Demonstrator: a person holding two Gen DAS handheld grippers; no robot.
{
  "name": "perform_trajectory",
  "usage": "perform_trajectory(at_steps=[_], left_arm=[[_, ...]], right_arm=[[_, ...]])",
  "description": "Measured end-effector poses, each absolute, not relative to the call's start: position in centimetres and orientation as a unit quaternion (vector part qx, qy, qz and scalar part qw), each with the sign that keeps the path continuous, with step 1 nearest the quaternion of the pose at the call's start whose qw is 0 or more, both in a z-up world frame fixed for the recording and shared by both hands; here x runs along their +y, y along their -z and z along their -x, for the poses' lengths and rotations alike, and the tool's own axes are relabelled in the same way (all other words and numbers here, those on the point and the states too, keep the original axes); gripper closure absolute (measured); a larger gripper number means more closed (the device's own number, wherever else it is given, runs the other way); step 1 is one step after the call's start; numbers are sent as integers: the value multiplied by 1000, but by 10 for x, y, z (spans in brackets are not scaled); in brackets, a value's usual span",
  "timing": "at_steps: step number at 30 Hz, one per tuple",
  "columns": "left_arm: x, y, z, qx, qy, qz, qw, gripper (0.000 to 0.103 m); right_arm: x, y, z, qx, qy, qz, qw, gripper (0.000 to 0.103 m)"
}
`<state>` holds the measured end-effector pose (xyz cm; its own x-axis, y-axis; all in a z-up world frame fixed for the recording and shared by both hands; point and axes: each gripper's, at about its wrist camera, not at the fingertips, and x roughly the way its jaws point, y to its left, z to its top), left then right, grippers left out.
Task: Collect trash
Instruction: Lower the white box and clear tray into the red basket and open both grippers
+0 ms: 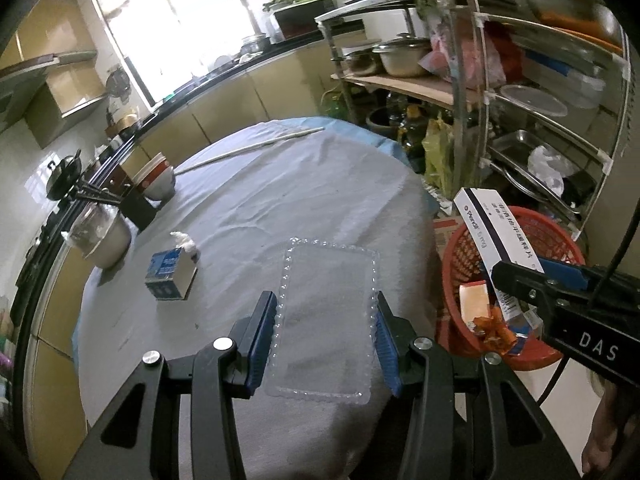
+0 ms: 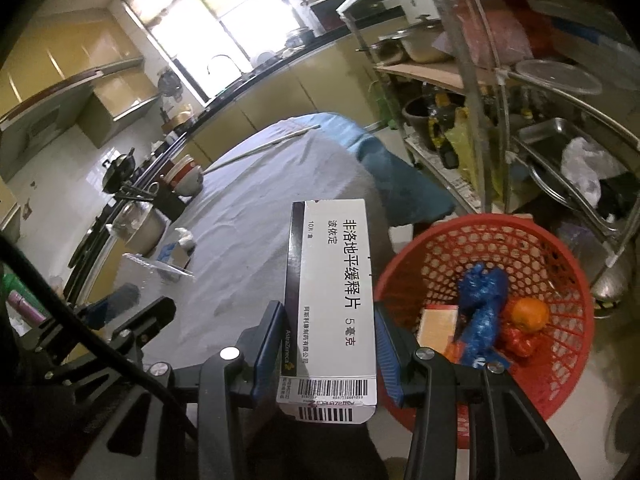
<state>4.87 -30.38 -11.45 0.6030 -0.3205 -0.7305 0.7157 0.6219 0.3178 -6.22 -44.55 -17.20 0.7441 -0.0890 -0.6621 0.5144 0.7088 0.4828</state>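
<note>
A: What can be read?
B: "AstraZeneca" on the white medicine box (image 2: 330, 308) clamped in the right gripper (image 2: 328, 344), lower centre, beside the red basket (image 2: 560, 368).
A: And the left gripper (image 1: 326, 336)?
B: It grips the clear plastic tray (image 1: 326, 312); the far blue carton's (image 1: 170, 276) print is unreadable.

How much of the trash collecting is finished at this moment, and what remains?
Done: the red basket already holds a blue wrapper, an orange and a small carton. In hand: the right tool grips a white box beside the basket; the left tool grips a clear tray. Left: a blue carton and a tissue on the table.
</note>
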Motion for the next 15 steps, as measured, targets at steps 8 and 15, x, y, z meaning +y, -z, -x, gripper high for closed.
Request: perform_trajectory(at_steps=[8,15], left_arm=[[-321,118,-32,318,327,-324,829,54],[-339,127,-21,328,358,-335,808,54]], right_arm=[[-465,180,88,307,199,-361,858,56],[-480,185,108,300,220,-376,849,56]])
